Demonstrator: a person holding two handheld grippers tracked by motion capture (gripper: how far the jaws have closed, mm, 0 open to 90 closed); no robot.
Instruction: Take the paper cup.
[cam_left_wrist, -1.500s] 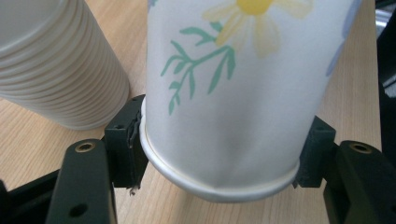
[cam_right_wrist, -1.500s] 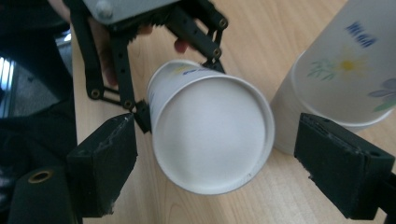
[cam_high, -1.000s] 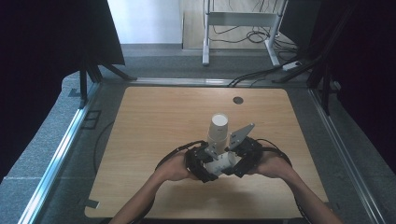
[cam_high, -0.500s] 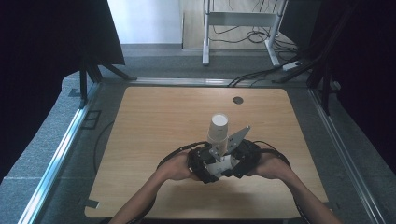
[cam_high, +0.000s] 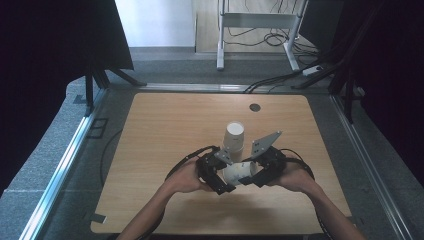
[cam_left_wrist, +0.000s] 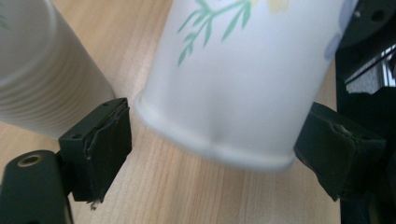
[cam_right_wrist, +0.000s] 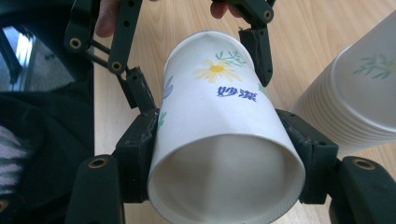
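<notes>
A pale wooden desk (cam_high: 165, 135) stands on grey floor between dark curtains, with a stack of paper cups (cam_high: 233, 140) upside down near its middle. Just in front of the stack, a thin, flowered paper cup (cam_right_wrist: 219, 154) lies on its side above the desk, clamped near its rim by the right gripper (cam_right_wrist: 224, 154), while the left gripper (cam_left_wrist: 210, 140), its jaws just opened, straddles the base without pressing. Held by one gripper alone, the soft wall could buckle, or the slick cup could slip and knock the ribbed stack.
</notes>
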